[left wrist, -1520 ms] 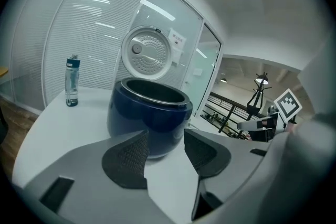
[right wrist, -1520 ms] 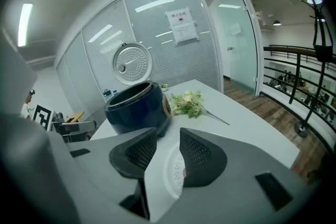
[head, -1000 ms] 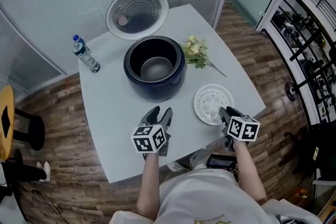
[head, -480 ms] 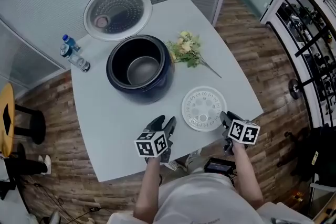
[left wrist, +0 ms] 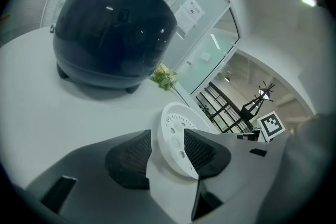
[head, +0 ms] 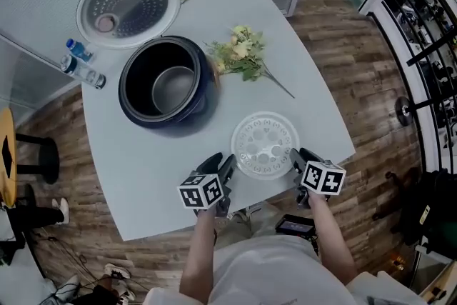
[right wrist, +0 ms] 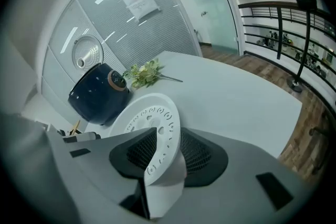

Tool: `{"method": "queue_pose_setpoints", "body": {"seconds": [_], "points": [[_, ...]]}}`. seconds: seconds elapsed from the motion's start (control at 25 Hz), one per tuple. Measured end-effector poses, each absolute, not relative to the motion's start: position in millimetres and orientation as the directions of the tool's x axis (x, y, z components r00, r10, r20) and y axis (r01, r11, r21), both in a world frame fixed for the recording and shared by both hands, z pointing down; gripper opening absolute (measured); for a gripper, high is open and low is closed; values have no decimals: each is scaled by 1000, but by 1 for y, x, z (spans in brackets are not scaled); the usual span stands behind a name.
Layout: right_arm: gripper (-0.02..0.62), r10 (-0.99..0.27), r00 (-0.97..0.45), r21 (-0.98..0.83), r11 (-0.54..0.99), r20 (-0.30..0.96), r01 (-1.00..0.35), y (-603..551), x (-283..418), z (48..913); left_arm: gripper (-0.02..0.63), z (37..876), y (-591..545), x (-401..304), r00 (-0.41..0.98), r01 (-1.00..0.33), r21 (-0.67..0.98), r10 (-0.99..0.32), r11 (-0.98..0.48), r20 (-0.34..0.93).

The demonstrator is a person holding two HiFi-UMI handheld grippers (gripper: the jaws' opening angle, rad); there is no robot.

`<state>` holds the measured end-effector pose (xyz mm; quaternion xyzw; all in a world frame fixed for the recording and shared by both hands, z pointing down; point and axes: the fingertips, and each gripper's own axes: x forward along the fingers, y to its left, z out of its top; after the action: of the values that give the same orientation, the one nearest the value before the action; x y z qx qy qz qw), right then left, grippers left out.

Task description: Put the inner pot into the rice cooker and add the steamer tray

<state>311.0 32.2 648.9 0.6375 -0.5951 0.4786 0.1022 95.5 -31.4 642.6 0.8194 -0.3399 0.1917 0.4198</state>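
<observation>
Two tools are at the white steamer tray (head: 265,144), one on each side of it. The tray lies flat on the pale desk (head: 150,175), near the edge closest to the person and well apart from the rice cooker (head: 133,105).

The left tool (head: 224,162) is at the tray's left rim. In the left gripper view its jaws stand wide apart with the rim between them. The rim lies close to the right-hand pad, and a clear gap of bare desk shows beside the other pad.

The right tool (head: 296,156) is at the tray's right rim. In the right gripper view its jaws are also apart, straddling the perforated rim more narrowly, with a pad close on each face. Whether those pads touch the rim I cannot tell. The tray is not lifted.

Further back on the desk the dark blue cooker stands open with its lid (head: 128,5) tipped back. The metal inner pot (head: 173,87) already sits inside it. A spray of yellow and white flowers (head: 239,53) lies just right of the cooker. A water bottle (head: 82,68) lies on its side to the cooker's left, near the desk's edge.
</observation>
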Motion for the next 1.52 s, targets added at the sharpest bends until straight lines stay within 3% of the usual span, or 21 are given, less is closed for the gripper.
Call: {"method": "queue_pose_setpoints", "body": {"seconds": [0.68, 0.88, 1.52], "points": [[130, -660, -213, -459, -224, 721, -860, 25, 319, 665, 125, 672, -37, 123, 671, -741, 566, -378, -360, 638], [74, -649, -246, -486, -219, 720, -846, 24, 318, 668, 69, 674, -37, 125, 661, -750, 553, -376, -362, 650], [64, -667, -270, -513, -197, 695, -835, 21, 323, 659, 58, 663, -36, 128, 659, -752, 560, -366, -349, 657]]}}
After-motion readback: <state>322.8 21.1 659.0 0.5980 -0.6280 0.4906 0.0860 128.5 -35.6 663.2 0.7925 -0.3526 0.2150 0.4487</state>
